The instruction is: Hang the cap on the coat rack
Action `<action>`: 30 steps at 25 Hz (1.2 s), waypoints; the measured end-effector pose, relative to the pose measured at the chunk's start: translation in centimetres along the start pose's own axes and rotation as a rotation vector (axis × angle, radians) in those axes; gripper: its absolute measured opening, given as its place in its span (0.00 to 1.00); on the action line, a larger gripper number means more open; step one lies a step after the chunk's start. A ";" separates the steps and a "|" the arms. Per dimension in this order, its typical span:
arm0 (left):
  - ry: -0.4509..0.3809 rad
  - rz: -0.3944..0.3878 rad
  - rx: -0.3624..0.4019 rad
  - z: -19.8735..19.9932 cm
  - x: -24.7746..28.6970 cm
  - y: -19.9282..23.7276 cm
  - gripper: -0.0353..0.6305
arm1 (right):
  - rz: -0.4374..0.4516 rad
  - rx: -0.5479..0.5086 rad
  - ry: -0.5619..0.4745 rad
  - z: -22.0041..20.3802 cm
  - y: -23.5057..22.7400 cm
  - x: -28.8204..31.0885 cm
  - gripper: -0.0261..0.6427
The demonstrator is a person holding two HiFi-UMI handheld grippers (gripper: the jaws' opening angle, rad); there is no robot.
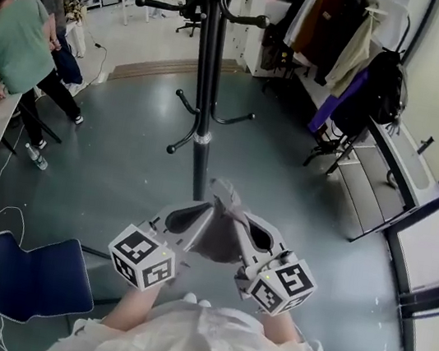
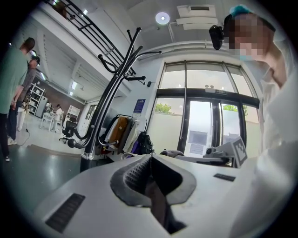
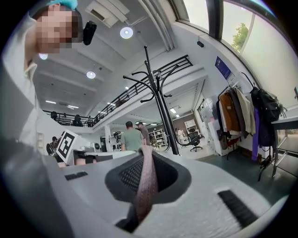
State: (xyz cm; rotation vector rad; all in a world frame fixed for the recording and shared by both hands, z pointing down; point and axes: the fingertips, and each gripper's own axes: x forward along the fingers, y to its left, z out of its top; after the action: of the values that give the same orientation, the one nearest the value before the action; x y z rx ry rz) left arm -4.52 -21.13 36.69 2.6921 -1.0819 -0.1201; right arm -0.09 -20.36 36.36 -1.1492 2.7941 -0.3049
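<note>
The cap [image 1: 222, 236] is held before the coat rack [image 1: 205, 118], close beside the pole; its height against the lower hooks [image 1: 187, 108] cannot be told from above. The left hand-held gripper [image 1: 198, 215] has its jaws closed on one edge of the cap, with dark cloth pinched between the ribbed pads. The right hand-held gripper [image 1: 248, 232] is closed on the opposite edge, where a pinkish-brown strip of fabric stands up through the gap (clearest in the right gripper view).

Step in hand, as judged: presenting the cap to a hook. To do it well, raise both tools together so the cloth is spread, and bring the cap's hollow over a hook's knobbed tip. Let go only once the fabric bears on the hook; freeing one side early would probably let the soft cap fold and slide off.

Materials:
- Cap: limp grey-brown cloth, creased.
- Rack: black metal tube with curved arms ending in round knobs.
- Floor [image 1: 121, 162]: smooth, grey-green, faintly glossy.
</note>
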 end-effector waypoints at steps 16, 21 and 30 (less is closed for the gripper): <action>0.008 -0.089 0.019 0.9 1.0 2.4 0.08 | -0.090 -0.010 -0.039 0.3 -1.3 2.3 0.06; 0.008 -0.104 0.019 1.1 1.1 2.6 0.08 | -0.117 0.000 -0.028 -0.3 -1.5 2.6 0.06; -0.020 -0.092 0.030 1.3 2.6 2.7 0.08 | -0.102 -0.063 -0.038 0.9 -3.5 2.2 0.06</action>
State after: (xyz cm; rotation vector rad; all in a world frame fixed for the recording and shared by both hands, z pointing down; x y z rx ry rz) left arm -4.66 -25.06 36.12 2.7741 -0.9735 -0.1486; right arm 0.93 -24.45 36.23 -1.3004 2.7363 -0.2025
